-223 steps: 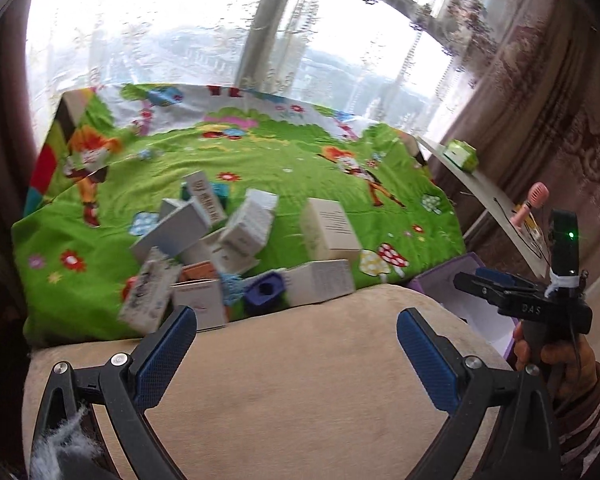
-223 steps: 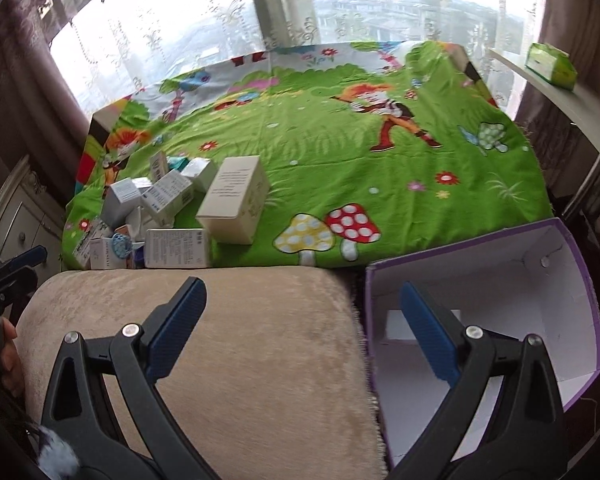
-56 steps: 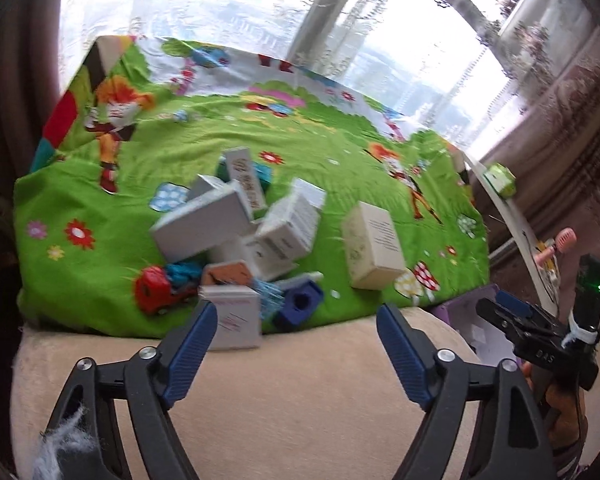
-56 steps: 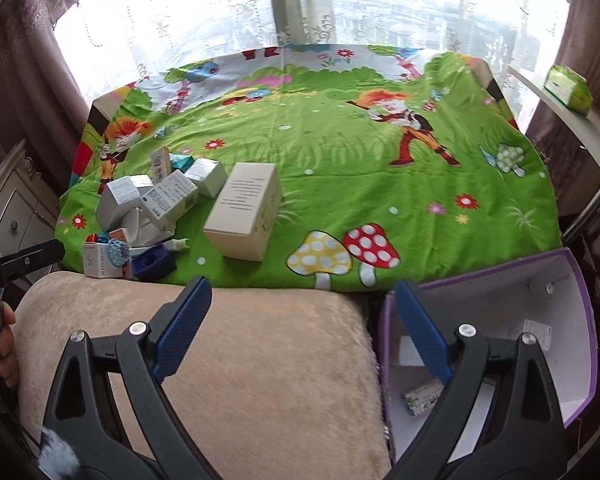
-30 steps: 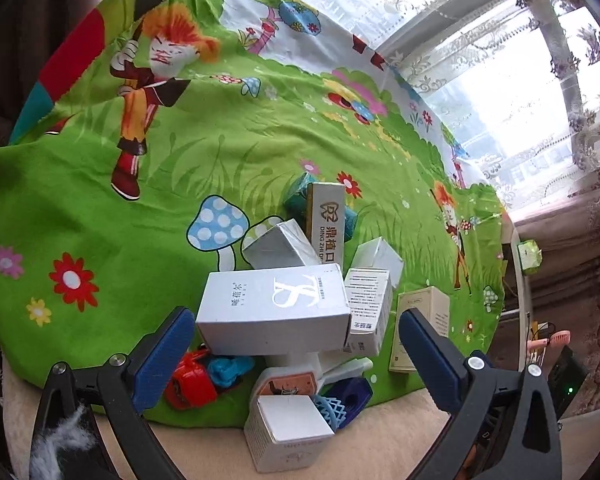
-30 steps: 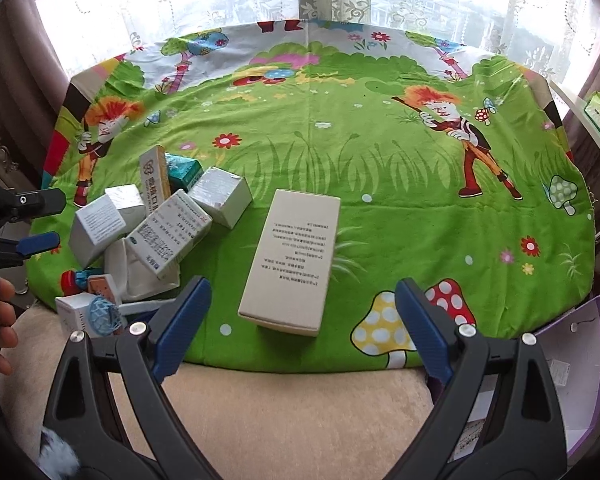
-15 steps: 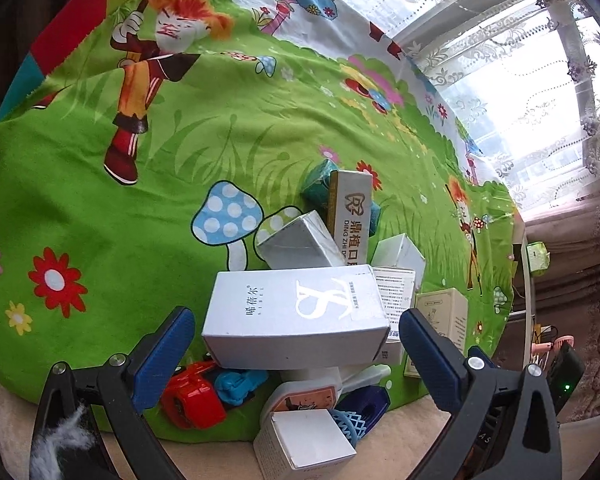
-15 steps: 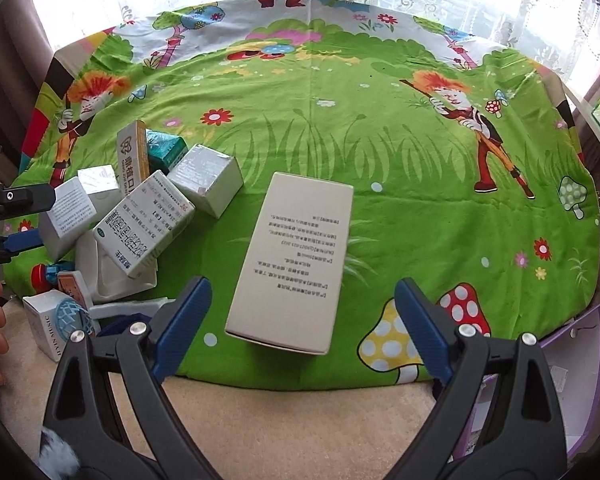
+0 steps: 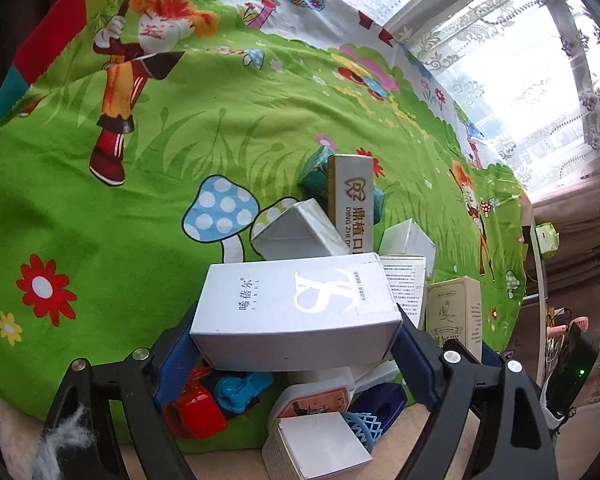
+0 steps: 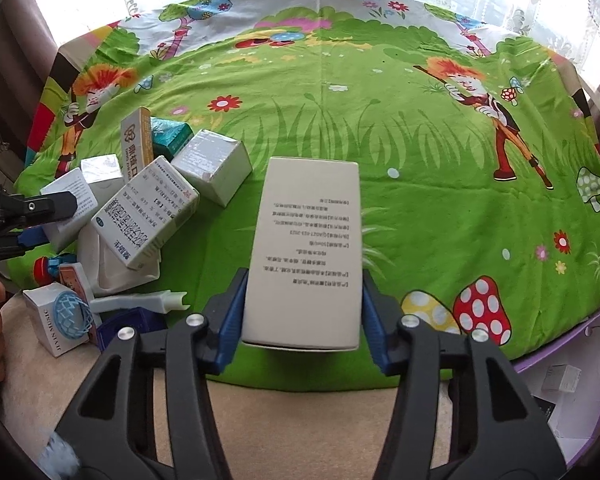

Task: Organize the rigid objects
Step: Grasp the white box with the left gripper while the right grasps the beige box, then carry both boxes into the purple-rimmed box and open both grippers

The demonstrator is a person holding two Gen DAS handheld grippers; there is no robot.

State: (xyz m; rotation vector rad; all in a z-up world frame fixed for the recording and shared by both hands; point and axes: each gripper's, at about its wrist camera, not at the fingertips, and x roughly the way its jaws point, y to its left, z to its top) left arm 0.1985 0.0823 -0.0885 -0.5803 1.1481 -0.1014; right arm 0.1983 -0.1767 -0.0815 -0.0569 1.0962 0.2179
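Observation:
A silver box (image 9: 300,304) with a shiny logo lies on top of a pile of small cartons. My left gripper (image 9: 294,342) is closing on it, and its blue pads (image 9: 176,356) touch both short ends. In the right wrist view a tall cream box (image 10: 306,256) with printed text lies on the green cartoon cloth (image 10: 420,168). My right gripper (image 10: 302,308) is closing, with its blue pads (image 10: 232,320) pressed against the box's long sides near its front end. A purple-rimmed white box (image 10: 572,364) stands open at the lower right, holding a few small items.
The pile holds several cartons (image 10: 144,220), a red toy car (image 9: 198,412), a blue toy (image 9: 240,388), a dark blue block (image 9: 380,404) and a white carton (image 9: 316,448). A beige cushion (image 10: 300,424) lies along the near edge. A window with lace curtains is behind the cloth.
Both pairs of jaws have narrowed from wide open onto their boxes. The right gripper has sunk closer to the cream box, and the left view has edged nearer the silver box.

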